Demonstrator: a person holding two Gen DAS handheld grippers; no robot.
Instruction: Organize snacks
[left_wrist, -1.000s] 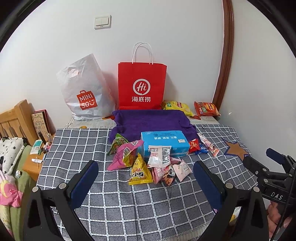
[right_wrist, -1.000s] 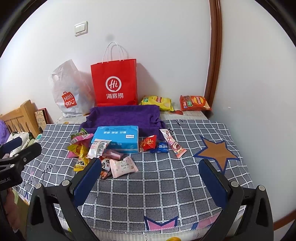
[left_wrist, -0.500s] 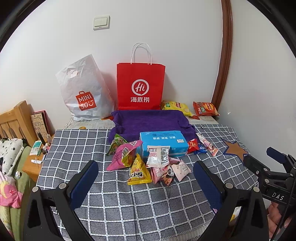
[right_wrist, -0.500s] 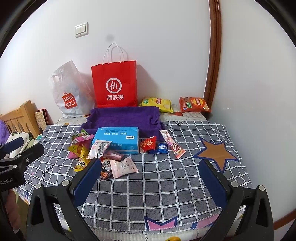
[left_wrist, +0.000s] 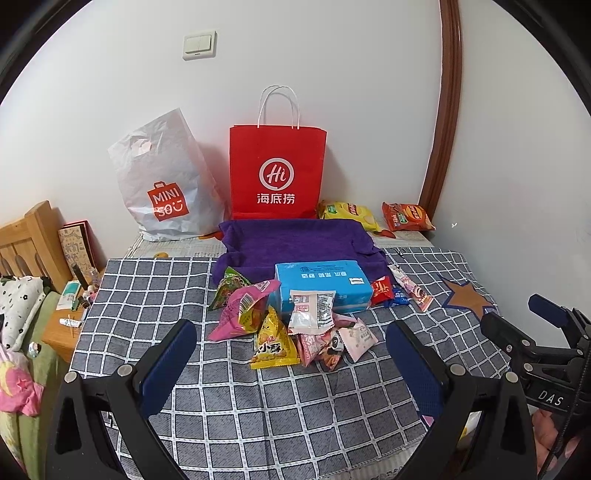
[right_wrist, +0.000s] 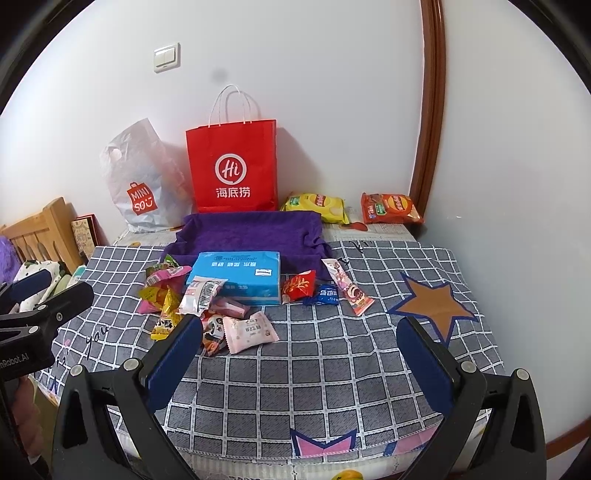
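Currently, my left gripper (left_wrist: 290, 352) hovers above the checked cloth (left_wrist: 240, 406) on the counter, jaws spread wide and holding nothing. My right gripper (right_wrist: 299, 349) hovers likewise, jaws released and empty.

The snacks lie ahead of both grippers, clustered around a blue tissue pack (left_wrist: 321, 286):
- A white packet (left_wrist: 312, 310) leans on the pack's front face.
- A pink bag (left_wrist: 243, 310) and a yellow triangular packet (left_wrist: 273, 345) lie to its left, touching each other.
- A pale pink packet (right_wrist: 249, 330) lies nearest my right gripper.
- A small red packet (right_wrist: 299, 286) and a long pink stick pack (right_wrist: 347, 286) lie to the right.

Behind the pack sits a purple towel (left_wrist: 295, 243). A red paper bag (left_wrist: 277, 170) and a white plastic bag (left_wrist: 162, 181) stand against the wall.
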